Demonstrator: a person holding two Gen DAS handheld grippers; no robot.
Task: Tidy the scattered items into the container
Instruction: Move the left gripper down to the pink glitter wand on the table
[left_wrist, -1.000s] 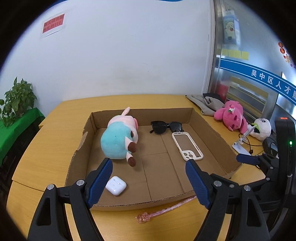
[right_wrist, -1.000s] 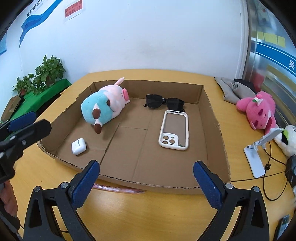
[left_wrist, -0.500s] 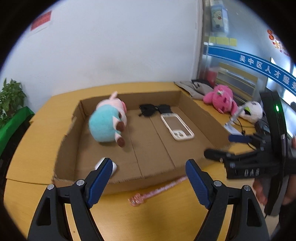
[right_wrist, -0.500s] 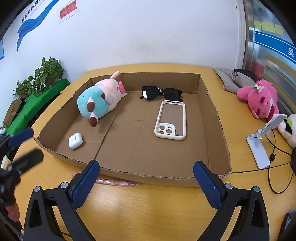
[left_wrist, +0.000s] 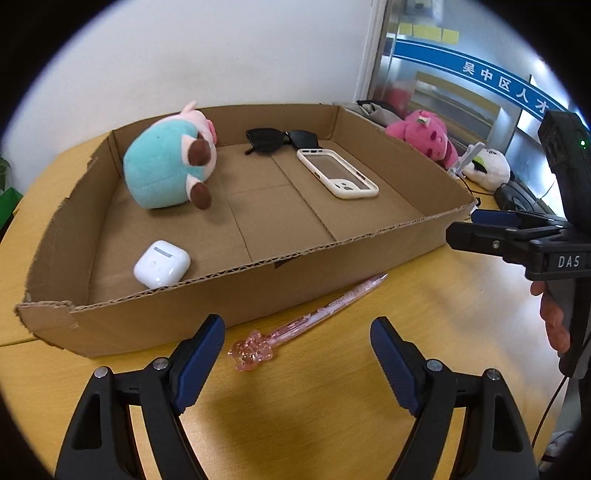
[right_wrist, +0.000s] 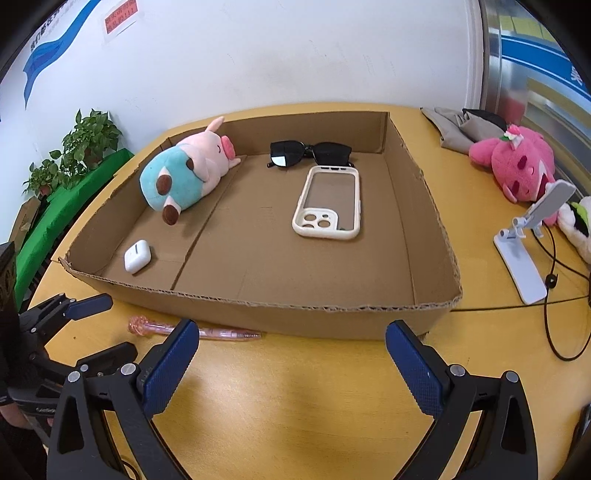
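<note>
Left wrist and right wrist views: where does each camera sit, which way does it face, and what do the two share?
Left wrist: on the left gripper, low over the table, facing the cardboard box and pink pen; the open right gripper and a hand show at right.
Right wrist: on the right gripper, open, facing the box's near wall; the left gripper shows at lower left.
Shared: box, pen, plush pig, sunglasses, phone case, earbud case.

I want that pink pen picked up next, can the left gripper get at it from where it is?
Probably yes: the pink pen lies bare on the table just ahead of the open left gripper, outside the cardboard box.
</note>
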